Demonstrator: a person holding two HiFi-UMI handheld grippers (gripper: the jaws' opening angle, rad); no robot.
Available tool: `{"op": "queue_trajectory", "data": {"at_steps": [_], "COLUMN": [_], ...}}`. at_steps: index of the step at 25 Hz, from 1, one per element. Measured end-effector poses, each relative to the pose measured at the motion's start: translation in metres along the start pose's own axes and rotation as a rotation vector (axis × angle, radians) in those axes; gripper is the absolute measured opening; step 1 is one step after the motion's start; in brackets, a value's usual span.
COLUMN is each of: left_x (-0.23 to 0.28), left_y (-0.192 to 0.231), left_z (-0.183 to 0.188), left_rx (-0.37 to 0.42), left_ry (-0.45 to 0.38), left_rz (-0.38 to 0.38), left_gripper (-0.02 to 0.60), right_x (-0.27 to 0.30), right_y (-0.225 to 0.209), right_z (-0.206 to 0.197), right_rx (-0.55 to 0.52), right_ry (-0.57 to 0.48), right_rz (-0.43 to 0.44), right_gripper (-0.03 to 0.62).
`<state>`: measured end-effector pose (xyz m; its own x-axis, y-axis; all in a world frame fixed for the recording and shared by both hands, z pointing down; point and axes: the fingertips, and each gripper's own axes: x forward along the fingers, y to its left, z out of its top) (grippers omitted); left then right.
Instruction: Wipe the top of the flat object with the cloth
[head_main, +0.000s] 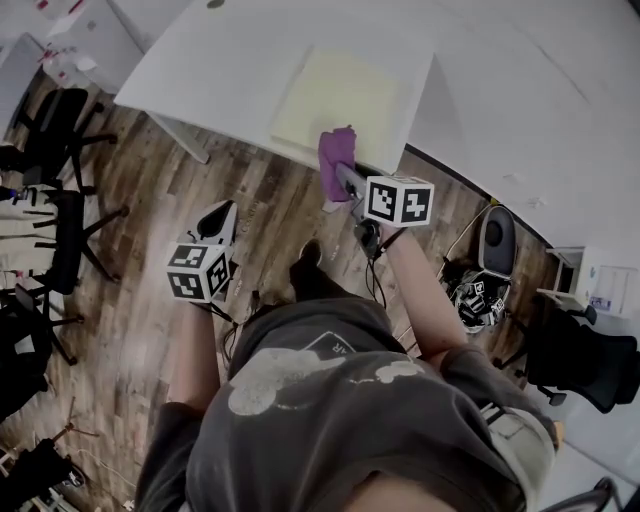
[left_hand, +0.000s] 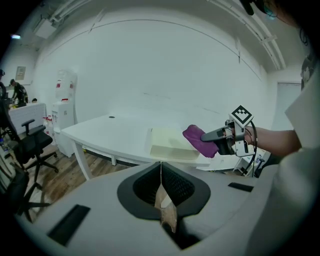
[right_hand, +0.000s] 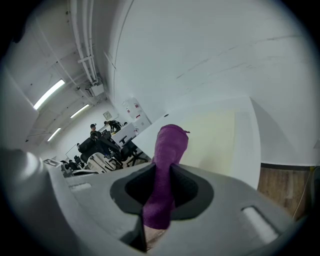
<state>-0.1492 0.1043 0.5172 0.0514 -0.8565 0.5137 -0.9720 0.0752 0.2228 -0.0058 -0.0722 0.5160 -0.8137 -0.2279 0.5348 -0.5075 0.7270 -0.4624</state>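
A pale yellow flat pad (head_main: 338, 102) lies on the white table (head_main: 220, 70), near its front edge. My right gripper (head_main: 345, 178) is shut on a purple cloth (head_main: 335, 158), which hangs at the pad's near edge just off the table. In the right gripper view the purple cloth (right_hand: 165, 170) fills the jaws, with the pad (right_hand: 212, 140) beyond. The left gripper (head_main: 218, 222) hangs over the wooden floor, left of the table, jaws shut and empty. From the left gripper view the pad (left_hand: 167, 144), the cloth (left_hand: 200, 140) and the right gripper (left_hand: 220, 136) all show.
Black office chairs (head_main: 55, 200) stand at the left over the wood floor. Another chair (head_main: 585, 355) and a bag (head_main: 478, 298) sit at the right. A table leg (head_main: 180, 135) slants down below the table's left front.
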Motion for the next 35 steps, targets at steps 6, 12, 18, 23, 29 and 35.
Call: {"op": "queue_trajectory", "data": {"at_steps": [6,12,18,23,29,35], "left_x": [-0.052,-0.094,-0.121,-0.134,-0.133,-0.122], "left_y": [-0.016,-0.037,-0.049,-0.068,-0.105,-0.159], "left_z": [-0.029,-0.055,-0.07,-0.073,-0.074,-0.081], "left_rx": [-0.025,-0.021,-0.013,-0.025,-0.059,-0.059], "left_ry": [-0.028,-0.045,-0.047,-0.068,-0.09,-0.092], "left_rz": [0.015,-0.005,0.002,0.038,0.067,0.062], "left_gripper": [0.011,0.011,0.011,0.011,0.011,0.011], "right_x": [-0.031,-0.064,-0.089,-0.1,-0.122,-0.159], "right_y": [0.033,0.06,0.073,0.071,0.07,0.055], "right_z": [-0.036,-0.074,-0.102,-0.104,-0.112,-0.141], "right_rx": [-0.025,-0.021,-0.025,-0.048,-0.096,-0.11], "right_ry": [0.002,-0.008,-0.008,-0.009,0.025,0.079], "right_rz": [0.013,0.009,0.02,0.05,0.1,0.142], "right_gripper": [0.075,0.075,0.075,0.075,0.075,0.075]}}
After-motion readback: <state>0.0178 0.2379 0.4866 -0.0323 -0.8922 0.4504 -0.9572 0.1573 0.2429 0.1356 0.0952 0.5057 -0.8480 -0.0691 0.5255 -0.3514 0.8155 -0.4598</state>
